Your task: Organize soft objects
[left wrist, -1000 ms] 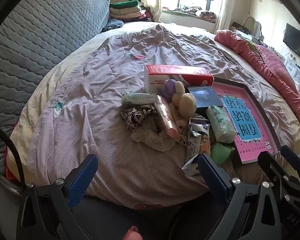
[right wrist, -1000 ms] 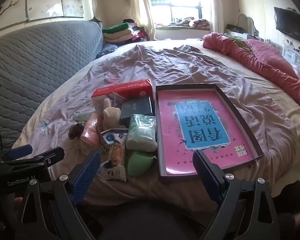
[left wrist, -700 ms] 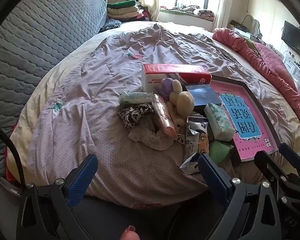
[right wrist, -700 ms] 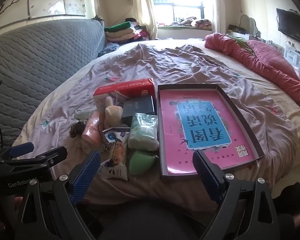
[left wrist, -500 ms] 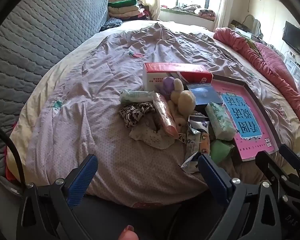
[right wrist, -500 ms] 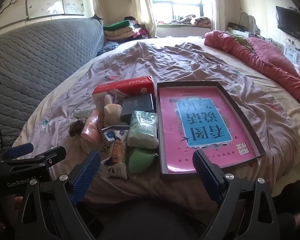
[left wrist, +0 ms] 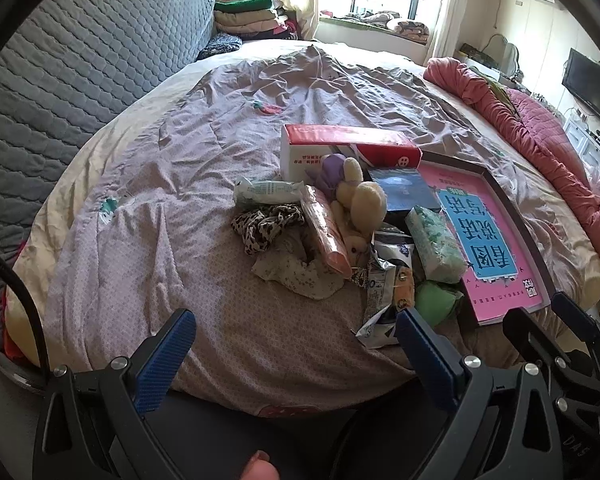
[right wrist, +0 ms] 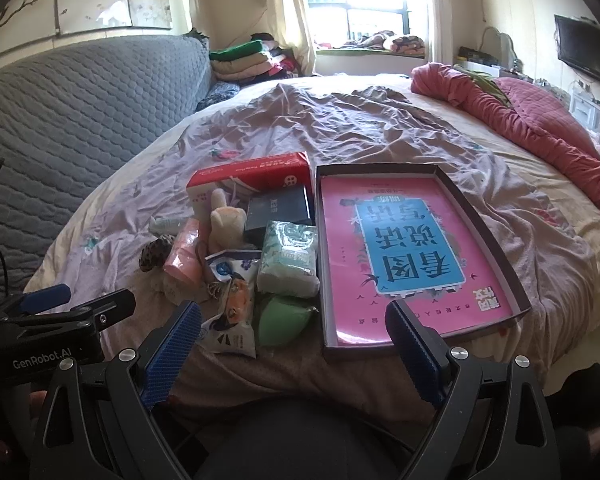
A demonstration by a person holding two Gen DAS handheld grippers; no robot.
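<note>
Both grippers are held low at the near edge of the bed (left wrist: 148, 184), above a dark-clothed lap, and nothing is gripped by either. The left gripper (left wrist: 296, 354) is spread wide, its blue-padded fingers (left wrist: 162, 358) framing bare bedspread, and the right gripper (right wrist: 294, 344) is likewise spread wide, with the near end of the clutter seen between its fingers. The soft objects are gathered in a loose pile on the pale purple bedspread, just left of a shallow dark-rimmed box (right wrist: 496, 240) whose floor is covered by a pink and blue printed sheet. At the back of the pile a red and white tissue box (left wrist: 340, 148) is laid, with a dark blue flat box (right wrist: 278, 212) touching it in front. A cream plush toy (left wrist: 360, 204) with a purple part is leaned against these, beside a pink wrapped roll (left wrist: 326, 232) lying lengthwise. A leopard-print cloth (left wrist: 266, 224) and a floral cloth (left wrist: 300, 272) are spread at the pile's left side, behind them a white and green packet (left wrist: 268, 192). A green-patterned tissue pack (right wrist: 290, 258) is set against the box's left wall, with a green rounded object (right wrist: 282, 320) just in front of it and snack wrappers (right wrist: 234, 304) beside that. A pink quilt (right wrist: 540, 128) is bunched along the far right of the bed, well apart from the pile.
</note>
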